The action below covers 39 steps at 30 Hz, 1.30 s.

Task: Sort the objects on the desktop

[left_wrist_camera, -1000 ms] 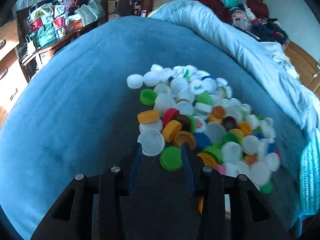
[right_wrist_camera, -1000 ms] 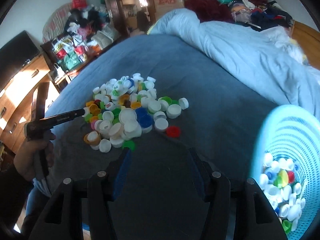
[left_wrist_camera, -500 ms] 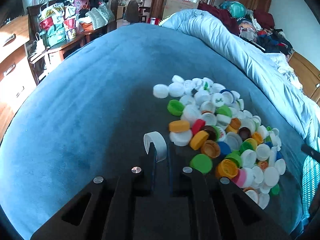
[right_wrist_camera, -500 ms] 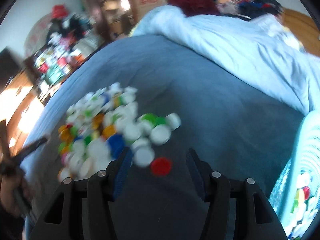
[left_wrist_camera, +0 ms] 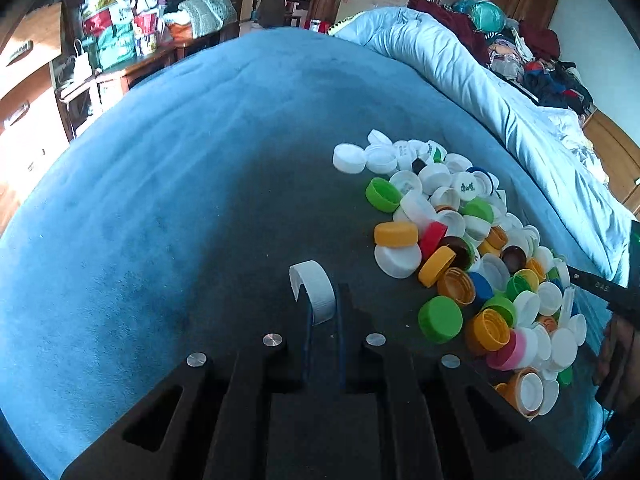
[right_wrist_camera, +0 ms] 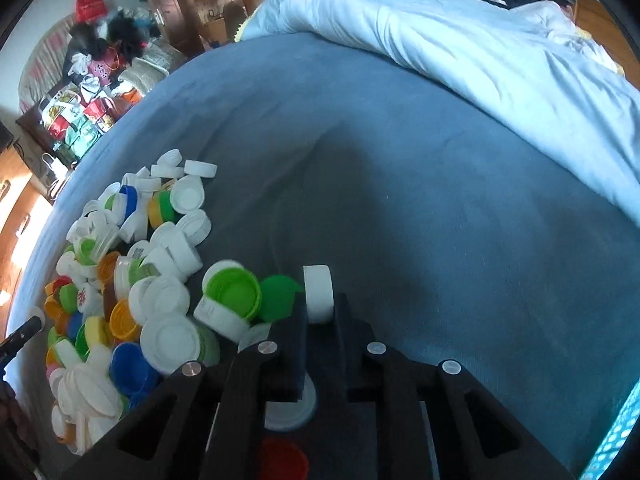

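Observation:
A pile of plastic bottle caps [left_wrist_camera: 460, 240], white, green, yellow, orange, blue and red, lies on the blue bedspread [left_wrist_camera: 180, 160]. My left gripper [left_wrist_camera: 322, 300] is shut on a white cap [left_wrist_camera: 314, 290], held on edge above the bedspread just left of the pile. In the right wrist view the pile [right_wrist_camera: 132, 280] is at the left. My right gripper [right_wrist_camera: 320, 304] is shut on another white cap [right_wrist_camera: 319, 292], held on edge beside a green cap [right_wrist_camera: 234, 292]. A red cap [right_wrist_camera: 282, 458] and a white cap [right_wrist_camera: 290, 408] lie under the right gripper.
A light blue duvet [left_wrist_camera: 480, 80] is bunched along the far right of the bed. The rim of a turquoise basket [right_wrist_camera: 616, 436] shows at the lower right. Cluttered furniture with bags [left_wrist_camera: 120, 36] stands beyond the bed's left side.
My left gripper closed on a white cap and lifted it away from the pile. My right gripper moved left to the pile and closed on a white cap.

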### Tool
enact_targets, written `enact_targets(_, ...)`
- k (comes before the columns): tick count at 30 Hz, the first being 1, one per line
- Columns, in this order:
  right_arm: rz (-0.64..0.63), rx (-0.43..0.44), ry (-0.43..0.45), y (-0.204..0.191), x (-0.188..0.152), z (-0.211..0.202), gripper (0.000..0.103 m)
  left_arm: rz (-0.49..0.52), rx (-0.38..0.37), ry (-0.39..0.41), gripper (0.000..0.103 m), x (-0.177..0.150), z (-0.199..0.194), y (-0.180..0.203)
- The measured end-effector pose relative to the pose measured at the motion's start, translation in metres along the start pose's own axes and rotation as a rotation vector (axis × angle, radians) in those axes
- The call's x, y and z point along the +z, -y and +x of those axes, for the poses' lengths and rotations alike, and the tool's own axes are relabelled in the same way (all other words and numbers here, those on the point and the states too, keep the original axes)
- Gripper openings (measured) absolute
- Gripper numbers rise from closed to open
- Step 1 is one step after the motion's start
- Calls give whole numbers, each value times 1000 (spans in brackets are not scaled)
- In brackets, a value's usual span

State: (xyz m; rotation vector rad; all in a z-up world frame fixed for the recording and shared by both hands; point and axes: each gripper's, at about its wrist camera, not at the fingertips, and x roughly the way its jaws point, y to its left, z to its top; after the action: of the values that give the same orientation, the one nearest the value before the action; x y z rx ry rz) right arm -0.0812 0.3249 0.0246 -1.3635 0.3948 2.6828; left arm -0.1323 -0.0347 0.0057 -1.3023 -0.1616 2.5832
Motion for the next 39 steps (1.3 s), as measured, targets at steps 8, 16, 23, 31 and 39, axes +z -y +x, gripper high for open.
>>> enact_targets(8, -73, 94, 77, -52, -21, -97, 13, 21, 4, 53, 7, 6, -54, 29)
enact_targets(16, -102, 17, 184, -48, -32, -194, 13, 174, -118, 77, 7, 8, -102, 137)
enact_targets(23, -29, -72, 242, 5, -49, -258, 13, 342, -288, 54, 7, -4, -124, 262)
enact_targets(31, 59, -170, 277, 77, -78, -312, 13, 503, -405, 13, 7, -30, -139, 377)
enact_targets(39, 153, -252, 263, 141, -108, -340, 13, 639, -455, -33, 7, -60, -148, 463)
